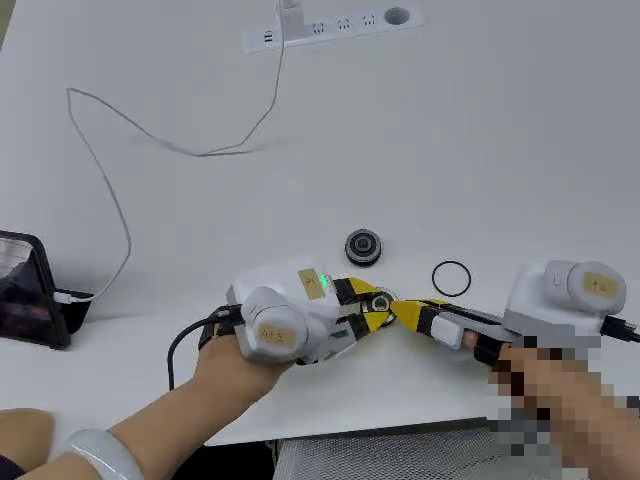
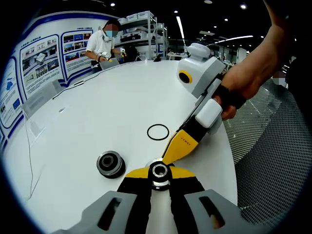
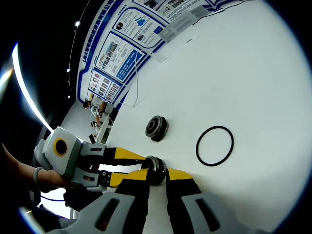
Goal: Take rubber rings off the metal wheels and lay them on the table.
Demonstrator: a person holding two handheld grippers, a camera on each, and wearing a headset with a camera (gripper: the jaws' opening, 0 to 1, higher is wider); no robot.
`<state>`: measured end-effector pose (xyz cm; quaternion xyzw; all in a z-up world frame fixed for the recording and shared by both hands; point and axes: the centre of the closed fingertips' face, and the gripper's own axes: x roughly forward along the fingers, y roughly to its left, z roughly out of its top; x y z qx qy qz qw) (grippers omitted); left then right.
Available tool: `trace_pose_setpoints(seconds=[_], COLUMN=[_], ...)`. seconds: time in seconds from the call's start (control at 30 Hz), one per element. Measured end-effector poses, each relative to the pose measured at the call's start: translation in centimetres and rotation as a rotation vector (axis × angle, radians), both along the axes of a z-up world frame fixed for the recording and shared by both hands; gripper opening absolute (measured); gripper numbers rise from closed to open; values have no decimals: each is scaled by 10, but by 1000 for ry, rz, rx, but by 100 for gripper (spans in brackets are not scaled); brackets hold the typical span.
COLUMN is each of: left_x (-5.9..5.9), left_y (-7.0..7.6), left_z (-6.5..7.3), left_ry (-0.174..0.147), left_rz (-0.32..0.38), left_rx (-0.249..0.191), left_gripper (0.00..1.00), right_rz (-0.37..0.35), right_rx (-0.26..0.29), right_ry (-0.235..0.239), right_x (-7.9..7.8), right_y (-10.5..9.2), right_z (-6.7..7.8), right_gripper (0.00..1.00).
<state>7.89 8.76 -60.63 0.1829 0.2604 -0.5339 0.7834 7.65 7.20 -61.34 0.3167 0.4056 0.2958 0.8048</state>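
The wheel (image 1: 381, 300) hangs over the table's (image 1: 500, 120) near edge, clamped in the left gripper (image 1: 368, 305). The right gripper (image 1: 398, 309) is pinched shut at its 3 o'clock rim. Whether it has caught the rubber, I cannot tell. A hard pull could fling the rubber away or wrench the wheel loose. Two wheels in all, the second wheel (image 1: 364, 246) at 12 o'clock. One loose ring (image 1: 451, 278) lies at 2 o'clock.

Screen (image 1: 22, 292) cut at edge, wheel (image 1: 381, 299) half-hidden

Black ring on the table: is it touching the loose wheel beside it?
Apart. The head view shows bare table between the ring and the loose wheel.
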Motion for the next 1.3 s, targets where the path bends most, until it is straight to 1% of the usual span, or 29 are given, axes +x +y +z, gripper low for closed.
trace_pose_setpoints(seconds=[0.13,0.33,0.4,0.5,0.57,0.63,0.67,0.73,0.8,0.83,0.9,0.93,1.0,1.17,1.3], left_x=[0,0,0,0,0,0,0,0,0,0,0,0,0,0,0], left_y=[0,0,0,0,0,0,0,0,1,1,1,1,1,1,1], left_z=[0,0,1,1,1,1,1,1,1,1,1,1,1,1,2], left_ry=[1,1,1,2,2,3,3,2,2,2,3,3,3,3,3], left_rz=[1,0,1,3,4,4,4,5,5,5,5,4,5,5,5], left_rx=[-1,-4,-5,-5,-6,-7,-7,-7,-7,-7,-7,-7,-7,-8,-8], left_gripper=[14,13,13,13,13,13,13,13,13,13,13,13,13,13,13], right_rz=[-6,-23,-32,-39,-49,-53,-48,-44,-48,-47,-43,-46,-45,-49,-37], right_rx=[11,55,75,86,103,115,142,110,114,115,110,103,89,96,109], right_ry=[9,40,58,65,79,83,82,73,78,72,65,54,48,57,62], right_x=[0,-1,-1,-1,-1,-1,-1,-1,-2,-1,-1,0,1,3,3], right_y=[0,-1,-1,0,0,0,4,2,2,2,2,1,-1,-2,2], right_z=[-1,-2,-3,0,-1,0,4,2,3,4,5,4,3,2,3], right_gripper=[14,13,13,13,13,13,11,10,9,8,8,8,10,16,16])
